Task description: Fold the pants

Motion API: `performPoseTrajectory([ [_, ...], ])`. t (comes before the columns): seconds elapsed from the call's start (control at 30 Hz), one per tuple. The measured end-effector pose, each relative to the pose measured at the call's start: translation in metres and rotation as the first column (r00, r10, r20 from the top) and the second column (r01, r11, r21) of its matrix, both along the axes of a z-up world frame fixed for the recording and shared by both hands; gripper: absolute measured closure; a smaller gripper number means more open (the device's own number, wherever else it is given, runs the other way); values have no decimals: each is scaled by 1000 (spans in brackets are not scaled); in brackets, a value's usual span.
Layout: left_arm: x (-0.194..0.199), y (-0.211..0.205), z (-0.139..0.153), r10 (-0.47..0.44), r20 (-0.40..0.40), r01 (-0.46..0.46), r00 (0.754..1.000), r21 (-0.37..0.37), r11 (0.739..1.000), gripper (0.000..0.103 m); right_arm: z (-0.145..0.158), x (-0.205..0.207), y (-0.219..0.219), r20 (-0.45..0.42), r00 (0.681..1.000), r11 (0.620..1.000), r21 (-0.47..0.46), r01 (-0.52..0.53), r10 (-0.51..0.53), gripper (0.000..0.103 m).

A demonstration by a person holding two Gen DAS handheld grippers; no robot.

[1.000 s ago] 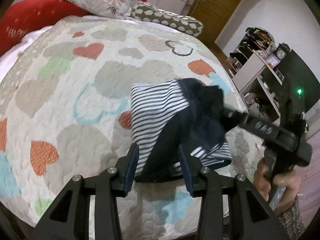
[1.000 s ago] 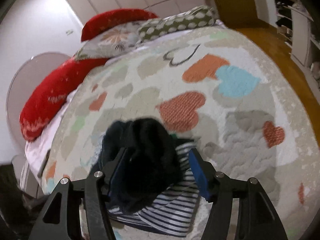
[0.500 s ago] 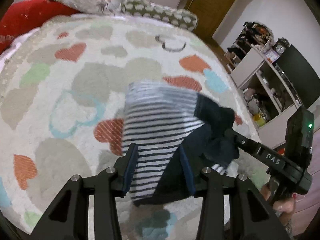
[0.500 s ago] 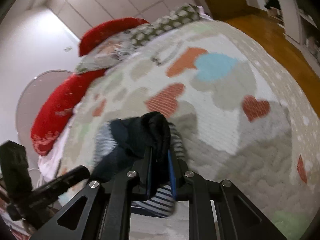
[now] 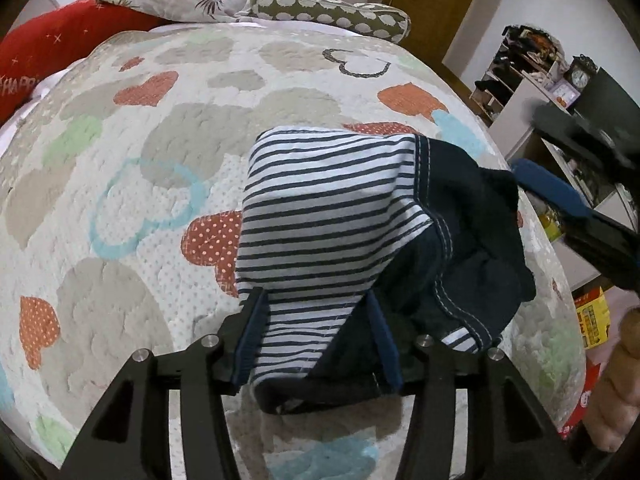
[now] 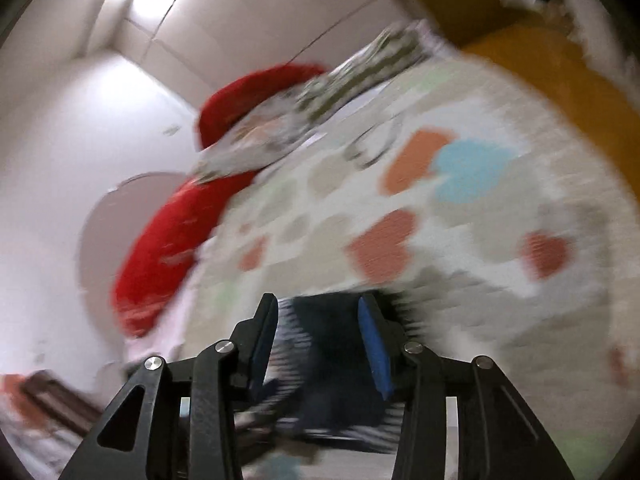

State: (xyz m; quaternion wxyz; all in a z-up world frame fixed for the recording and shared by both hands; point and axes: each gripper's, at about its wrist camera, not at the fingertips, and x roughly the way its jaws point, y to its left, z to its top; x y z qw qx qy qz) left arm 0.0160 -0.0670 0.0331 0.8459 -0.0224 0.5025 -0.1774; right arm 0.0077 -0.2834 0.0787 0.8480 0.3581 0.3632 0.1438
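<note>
Pants [image 5: 340, 216] sit in a folded bundle on the quilt [image 5: 120, 200], striped side up. Left gripper [image 5: 316, 320] straddles the near edge; jaws just opened, half-wide, pads seemingly not pressing. Right gripper [image 6: 316, 340]: jaws just reopened, empty, view blurred. Best withdraw straight back, avoiding snagging the top layer.

The heart-patterned quilt [image 5: 168, 184] lies bare to the left of the folded striped pants [image 5: 328, 216] and beyond them, up to the pillows [image 5: 320, 10] at its far edge. Right of the pants the right gripper [image 5: 560, 184] stands close against the dark fabric, with a hand [image 5: 624, 380] below it, so that side is crowded. Further right of the pants, past the quilt's edge, shelving [image 5: 528, 80] closes the way.
</note>
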Motion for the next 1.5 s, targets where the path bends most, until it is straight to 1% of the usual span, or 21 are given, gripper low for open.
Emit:
performPoseTrajectory([
  [0.07, -2, -1, -1, 4, 11, -4, 1000, 8, 1000, 52, -13, 22, 12, -28, 997, 994, 77, -73, 75, 57],
  [0.13, -5, -3, -1, -6, 26, 5, 1000, 24, 1000, 51, -35, 43, 18, -79, 993, 992, 97, -76, 83, 57],
  [0.23, -6, -5, -1, -27, 43, 25, 999, 42, 999, 47, -68, 56, 12, -150, 989, 997, 83, 3, 10, 72],
  [0.27, -6, -4, -2, -25, 48, 23, 999, 49, 999, 44, -73, 55, 10, -148, 989, 995, 100, 16, -1, 76],
  [0.33, -2, 2, -7, 25, 37, -28, 999, 66, 997, 20, -74, 51, 5, -135, 991, 991, 128, 30, -12, 76],
  [0.5, 2, 24, -4, 43, -79, -48, 996, -61, 997, 20, -66, 33, -6, -127, 992, 989, 143, 38, -19, 73],
  [0.67, -2, 38, 12, 53, -67, -61, 996, -125, 990, 20, -58, 0, -15, -103, 994, 999, 19, 40, -38, 72],
  [0.77, 7, 51, 11, 89, -97, -104, 991, -171, 980, 19, -63, -9, -7, -157, 985, 976, -215, 32, -67, 36],
  [0.83, 14, 60, 8, 114, -138, -142, 984, -221, 965, 20, -65, -16, -7, -129, 990, 976, -216, 26, -55, 36],
  [0.93, 28, 69, 8, 121, -166, -166, 979, -289, 943, 20, -63, -22, -18, -117, 992, 994, -107, 37, -50, 36],
  [1.03, 41, 67, 8, 104, -149, -145, 983, -299, 943, 18, -64, -20, -25, -107, 994, 999, -30, 36, -39, 35],
  [1.13, 60, 61, -6, 57, -188, -116, 981, -323, 939, 18, -69, -12, -22, -130, 991, 999, 16, 28, -26, 35],
  [1.17, 64, 59, -12, 43, -204, -111, 978, -332, 937, 18, -71, -12, -20, -138, 990, 1000, 21, 22, -19, 35],
  [1.23, 70, 53, -18, 23, -207, -95, 978, -346, 933, 9, -74, -5, -13, -146, 989, 1000, 1, 9, -9, 33],
  [1.3, 70, 43, -16, -6, -196, -63, 981, -342, 938, 7, -74, 0, -8, -135, 991, 1000, -17, 6, -8, 32],
  [1.33, 69, 33, -15, -60, -204, -12, 977, -338, 941, 9, -74, 3, -5, -128, 992, 1000, -19, -2, -1, 32],
  [1.37, 67, 27, -13, -101, -205, 26, 973, -342, 939, 28, -74, 7, -2, -124, 992, 1000, -16, -16, 14, 38],
  [1.4, 64, 18, -11, -155, -205, 78, 966, -339, 938, 41, -74, 10, 1, -124, 992, 999, -8, -37, 36, 54],
  [1.43, 61, 13, -9, -171, -200, 101, 965, -318, 943, 53, -76, 14, 5, -133, 989, 998, 7, -58, 58, 55],
  [1.47, 60, 11, -6, -174, -189, 112, 966, -302, 947, 56, -76, 16, 7, -134, 989, 998, 18, -67, 69, 56],
  [1.5, 60, 12, -3, -172, -181, 111, 968, -304, 946, 64, -73, 16, 9, -130, 989, 997, 11, -72, 72, 58],
])
